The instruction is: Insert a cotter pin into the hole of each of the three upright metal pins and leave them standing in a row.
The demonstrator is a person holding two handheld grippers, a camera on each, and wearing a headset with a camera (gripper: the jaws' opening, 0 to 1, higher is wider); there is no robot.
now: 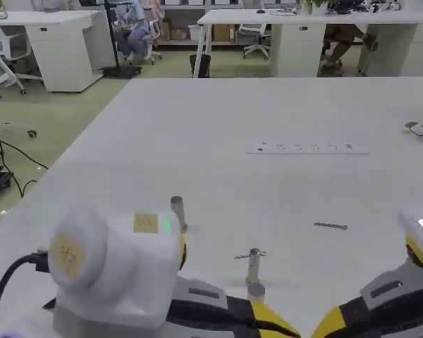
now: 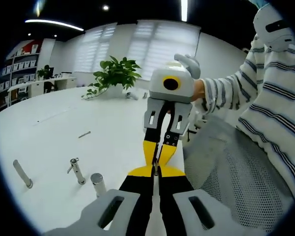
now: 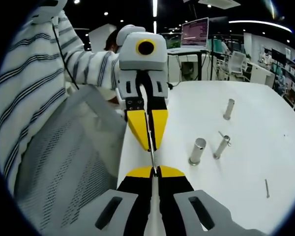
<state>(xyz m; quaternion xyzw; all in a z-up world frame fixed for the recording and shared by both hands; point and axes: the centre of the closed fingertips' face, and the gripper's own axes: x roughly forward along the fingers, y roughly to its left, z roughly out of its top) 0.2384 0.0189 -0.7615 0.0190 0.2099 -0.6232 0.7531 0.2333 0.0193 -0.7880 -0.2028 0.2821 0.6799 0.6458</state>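
L gripper (image 2: 157,169) + R gripper (image 3: 154,169): jaws both closed tip-to-tip on held cotter pin (image 3: 152,156), frame centre. 3 metal pins (image 3: 229,109) upright on counter (image 1: 218,127); middle pin (image 1: 254,259) has a cotter through it. Spare cotter pin (image 1: 330,225) lies flat, right side.

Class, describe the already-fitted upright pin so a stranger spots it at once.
On the white table, find the row of upright pins. The middle pin is it: it alone has a cotter pin through its top; its neighbours are bare.
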